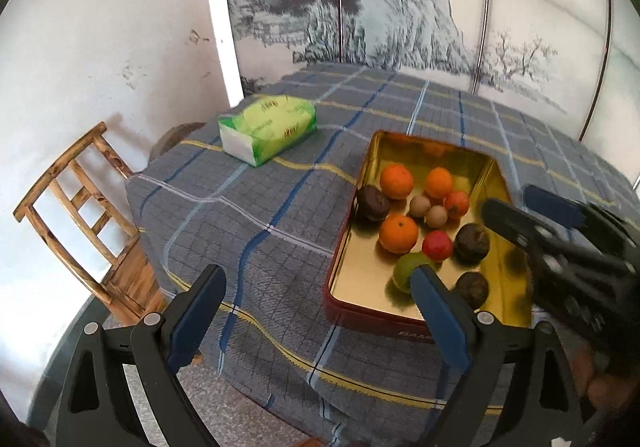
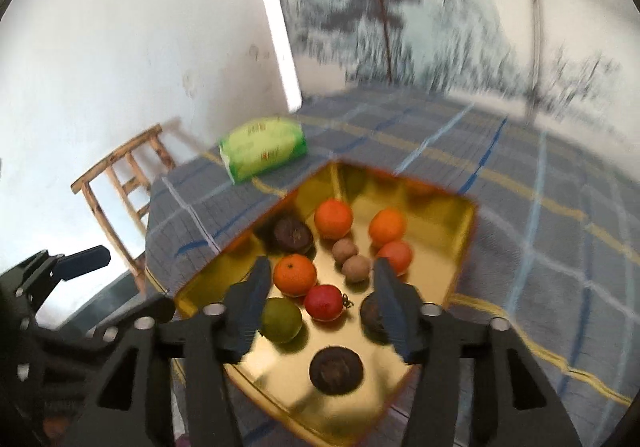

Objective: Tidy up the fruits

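In the left wrist view, the left gripper (image 1: 320, 311) is hanging over the near part of a round table draped in a grey plaid tablecloth (image 1: 256, 215), its blue-padded jaws standing wide apart and gripping nothing. A rectangular tin (image 1: 360, 311), red outside and gold inside, is sitting on the cloth just right of centre; white lettering is showing on its near wall, but only "BA" can be read before the right finger covers it. The fruits are all lying inside the tin: three oranges (image 1: 398, 234), a red fruit (image 1: 437, 245), a smaller orange-red one (image 1: 456, 204), a green fruit (image 1: 410, 270), two small tan balls (image 1: 436, 216) and three dark brown fruits (image 1: 472, 243). A green-and-white tissue pack (image 1: 269, 127) is lying farther back on the cloth (its printing is too small to read). A wooden chair (image 1: 84, 223) is standing at the table's left edge. The right gripper (image 1: 532, 213) is reaching in over the tin's right side, blurred.

In the right wrist view, the right gripper (image 2: 320, 311) is hovering over the open tin (image 2: 452, 215) with its jaws spread and empty; the red fruit (image 2: 324, 302) and the green fruit (image 2: 281, 320) are showing between the fingers, untouched. The tissue pack (image 2: 262, 153) is lying beyond the tin, and the left gripper (image 2: 80, 261) is showing at the left edge.
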`<state>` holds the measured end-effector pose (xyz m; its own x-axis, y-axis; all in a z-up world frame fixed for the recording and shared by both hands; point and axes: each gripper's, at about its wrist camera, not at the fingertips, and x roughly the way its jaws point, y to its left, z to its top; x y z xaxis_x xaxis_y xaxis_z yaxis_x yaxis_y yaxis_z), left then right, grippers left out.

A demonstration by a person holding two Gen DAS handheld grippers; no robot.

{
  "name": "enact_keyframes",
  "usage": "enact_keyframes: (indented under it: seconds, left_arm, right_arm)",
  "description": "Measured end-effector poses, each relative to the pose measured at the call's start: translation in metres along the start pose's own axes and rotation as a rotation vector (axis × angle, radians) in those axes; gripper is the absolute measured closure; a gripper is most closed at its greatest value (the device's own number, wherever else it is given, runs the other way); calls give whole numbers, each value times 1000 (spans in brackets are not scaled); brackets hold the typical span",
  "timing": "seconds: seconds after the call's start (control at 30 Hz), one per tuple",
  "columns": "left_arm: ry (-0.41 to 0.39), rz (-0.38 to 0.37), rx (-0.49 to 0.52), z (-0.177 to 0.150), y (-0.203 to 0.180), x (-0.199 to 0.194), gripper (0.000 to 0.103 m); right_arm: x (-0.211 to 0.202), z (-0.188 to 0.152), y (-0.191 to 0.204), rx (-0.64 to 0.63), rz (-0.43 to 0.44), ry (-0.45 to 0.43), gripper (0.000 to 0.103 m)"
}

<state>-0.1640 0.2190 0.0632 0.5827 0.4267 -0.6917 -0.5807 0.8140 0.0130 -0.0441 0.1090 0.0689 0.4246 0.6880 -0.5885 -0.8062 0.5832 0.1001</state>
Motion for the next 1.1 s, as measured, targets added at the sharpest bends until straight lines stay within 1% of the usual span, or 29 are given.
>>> enact_keyframes:
  seconds: [0.03, 0.07, 0.2, 0.23, 0.27, 0.3, 0.33, 0.4, 0.47, 0.57, 0.63, 0.77, 0.8, 0.87, 0.97, 1.1]
  left_arm:
    - [-12, 3, -3, 1, 0, -5, 11]
    - [-37, 10, -7, 2, 0, -15, 11]
    - [-160, 29, -17, 6, 0, -58, 7]
    - [-203, 34, -24, 7, 0, -74, 5]
    - [-232, 38, -30, 9, 1, -85, 4]
    - [-272, 44, -40, 10, 1, -101, 0]
    - [-295, 46, -49, 12, 2, -110, 0]
    - [-346, 22, -69, 18, 4, -134, 0]
    - [-382, -34, -101, 24, 9, -155, 0]
    - [-415, -114, -139, 33, 16, -174, 0]
    - [-428, -122, -151, 36, 16, -180, 0]
    - [-424, -111, -152, 44, 14, -182, 0]
    - [-429, -115, -146, 45, 13, -182, 0]
    - [-432, -99, -132, 44, 10, -184, 0]
    - [-433, -65, -85, 42, 1, -185, 0]
    - [-443, -44, -42, 38, -8, -184, 0]
  right_arm:
    - [-13, -1, 3, -14, -21, -37, 40]
    - [-31, -4, 7, -28, -45, -79, 38]
    - [-75, -7, 15, -70, -73, -166, 33]
    - [-86, -7, 16, -74, -79, -189, 32]
    - [-99, -6, 16, -71, -83, -216, 31]
    - [-110, -6, 15, -66, -83, -235, 30]
    - [-121, -5, 14, -60, -84, -255, 29]
    - [-143, -3, 13, -55, -92, -296, 28]
    - [-160, -1, 13, -55, -94, -324, 27]
    - [-186, -1, 15, -61, -99, -375, 24]
    - [-198, -2, 16, -66, -102, -399, 22]
    - [-215, -5, 17, -89, -115, -429, 19]
    - [-217, -6, 18, -95, -121, -434, 19]
    - [-218, -6, 18, -104, -122, -435, 18]
    - [-216, -6, 20, -105, -120, -429, 18]
    - [-214, -6, 19, -106, -122, -428, 18]
